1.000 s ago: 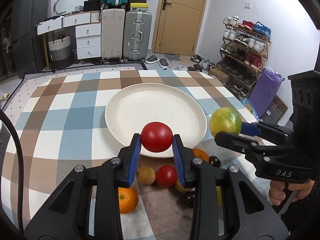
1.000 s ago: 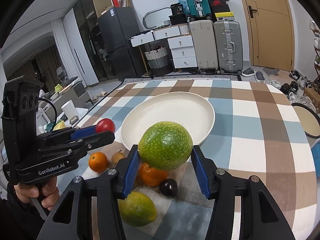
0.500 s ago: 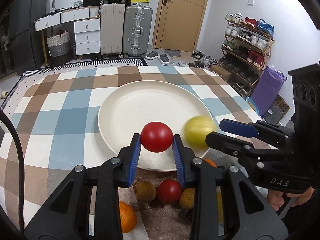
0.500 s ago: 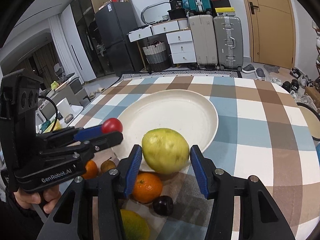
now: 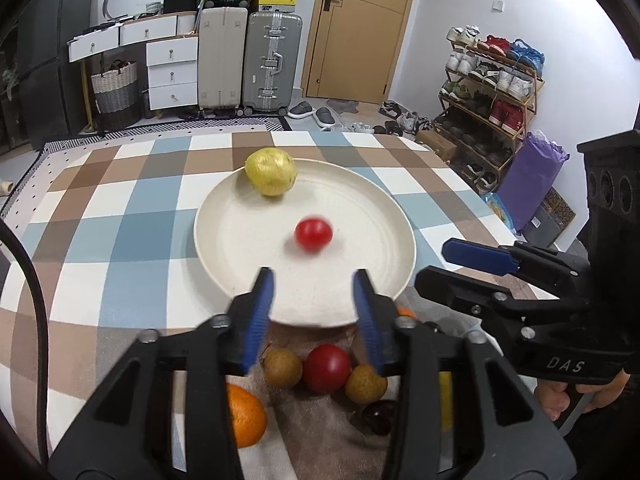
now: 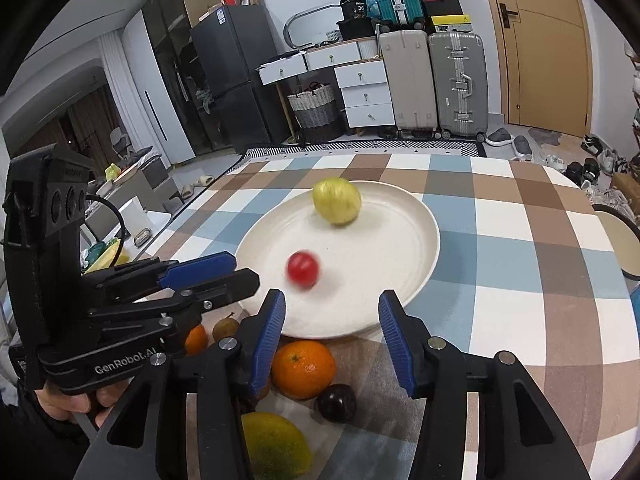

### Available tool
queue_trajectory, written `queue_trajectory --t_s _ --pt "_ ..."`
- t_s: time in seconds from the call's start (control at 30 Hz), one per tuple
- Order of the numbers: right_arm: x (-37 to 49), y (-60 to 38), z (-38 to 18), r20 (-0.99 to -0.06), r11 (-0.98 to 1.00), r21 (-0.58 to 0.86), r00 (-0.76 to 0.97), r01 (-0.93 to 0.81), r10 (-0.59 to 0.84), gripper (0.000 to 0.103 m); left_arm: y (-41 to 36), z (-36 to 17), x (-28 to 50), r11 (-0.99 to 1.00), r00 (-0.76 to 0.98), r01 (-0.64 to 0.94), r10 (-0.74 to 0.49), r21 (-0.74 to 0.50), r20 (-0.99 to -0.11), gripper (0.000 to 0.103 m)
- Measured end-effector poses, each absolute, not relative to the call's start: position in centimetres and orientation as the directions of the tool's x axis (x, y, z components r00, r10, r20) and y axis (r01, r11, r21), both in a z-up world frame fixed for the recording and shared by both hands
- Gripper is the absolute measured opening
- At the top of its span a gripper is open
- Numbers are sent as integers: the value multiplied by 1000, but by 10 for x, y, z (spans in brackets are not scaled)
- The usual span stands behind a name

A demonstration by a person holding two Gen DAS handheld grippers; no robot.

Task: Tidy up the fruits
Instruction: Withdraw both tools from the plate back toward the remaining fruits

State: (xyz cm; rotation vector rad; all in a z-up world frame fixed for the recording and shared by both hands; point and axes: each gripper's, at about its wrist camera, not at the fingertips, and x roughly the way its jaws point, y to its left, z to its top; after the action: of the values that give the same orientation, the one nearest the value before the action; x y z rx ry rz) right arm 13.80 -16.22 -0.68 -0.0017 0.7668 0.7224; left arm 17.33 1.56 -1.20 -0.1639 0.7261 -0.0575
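A white plate (image 5: 360, 208) (image 6: 400, 248) lies mid-table on the checked cloth. A red tomato (image 5: 313, 234) (image 6: 303, 268), blurred by motion, sits on its middle. A yellow-green round fruit (image 5: 271, 173) (image 6: 337, 200) rests near the plate's far rim. My left gripper (image 5: 313, 280) (image 6: 236, 270) hovers over the plate's near edge, its jaws opening with nothing between them. My right gripper (image 6: 332, 300) (image 5: 438, 262) is beside it at the same edge, its jaws also opening and empty.
Loose fruit lies in front of the plate under the grippers: an orange (image 5: 244, 416), another orange (image 6: 303, 368), a second red tomato (image 5: 326, 368), two brown longans (image 5: 283, 367), a dark plum (image 6: 336, 402) and a yellow-green fruit (image 6: 276, 444). A hand (image 6: 72, 400) holds the left gripper.
The left gripper let go of the red tomato, which now rolls on the plate. The right gripper released the yellow-green fruit, which rolled to the plate's far side.
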Motion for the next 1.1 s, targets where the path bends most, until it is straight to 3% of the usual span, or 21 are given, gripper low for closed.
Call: queue_trajectory --t_s 0.17,0.27,0.43,1.1 --pt "128 -168 -6 -624 757 247 499 -604 602 70 22 -6 151 986 764 -35 -77 -161 -640 80" --pt "121 -171 -4 -620 759 243 506 -604 600 81 26 -3 137 986 772 -46 -67 -161 -632 84" --pt "111 -177 -1 -610 767 249 520 -591 598 99 32 -3 117 987 769 -84 -25 -139 -639 102" --pt "80 -182 -16 -668 777 251 477 -578 571 103 42 -20 78 985 737 -123 9 -120 -676 102"
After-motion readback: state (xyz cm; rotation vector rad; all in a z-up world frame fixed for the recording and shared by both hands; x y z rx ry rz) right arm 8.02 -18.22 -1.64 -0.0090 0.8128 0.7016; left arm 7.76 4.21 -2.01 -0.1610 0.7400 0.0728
